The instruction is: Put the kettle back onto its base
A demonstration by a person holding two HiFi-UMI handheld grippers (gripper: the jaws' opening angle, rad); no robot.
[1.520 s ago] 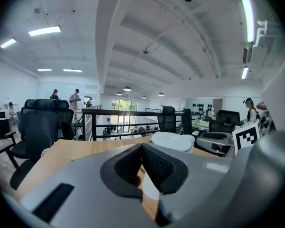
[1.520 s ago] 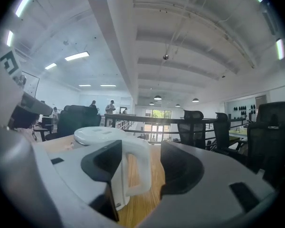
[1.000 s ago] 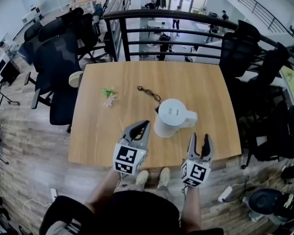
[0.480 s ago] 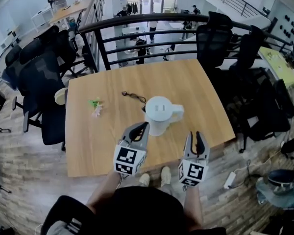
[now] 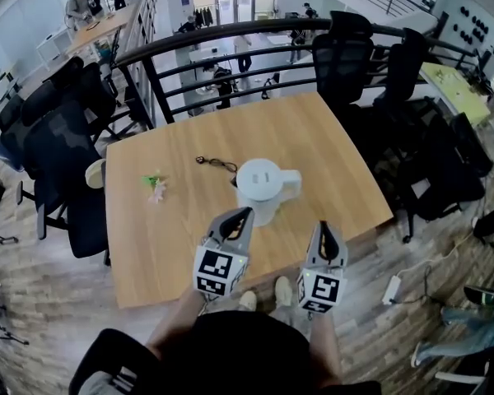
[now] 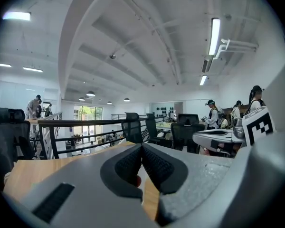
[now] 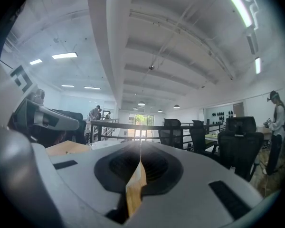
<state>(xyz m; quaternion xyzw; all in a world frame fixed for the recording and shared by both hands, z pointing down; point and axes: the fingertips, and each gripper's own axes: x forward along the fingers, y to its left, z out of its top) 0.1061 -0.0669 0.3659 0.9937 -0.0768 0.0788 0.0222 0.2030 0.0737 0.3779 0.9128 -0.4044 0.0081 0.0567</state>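
- Wooden table (image 5: 337, 155) on a mezzanine, with a black railing (image 5: 222, 44) behind it and office chairs (image 5: 58, 151) around it.
- Left gripper (image 5: 246, 211) held over the near table edge. Jaws together, pads meeting at the tips, nothing between them.
- Right gripper (image 5: 323, 225) beside it, a bit nearer the person. Jaws have just been closing and now sit pressed together. Nothing is gripped, only table wood shows through the slit below the pads.
- White kettle (image 5: 259, 188) stands upright on the table just beyond the left gripper's tip, ahead and to the left of the right gripper. Neither gripper holds it.
- Kettle handle (image 5: 292, 181) points toward the right gripper's side.
- Can't tell whether a base sits under the kettle.
- Black cord (image 5: 216, 164) lies past the kettle, farther from both grippers.
- Small green-pink item (image 5: 155, 185) lies well off to the left of the left gripper.
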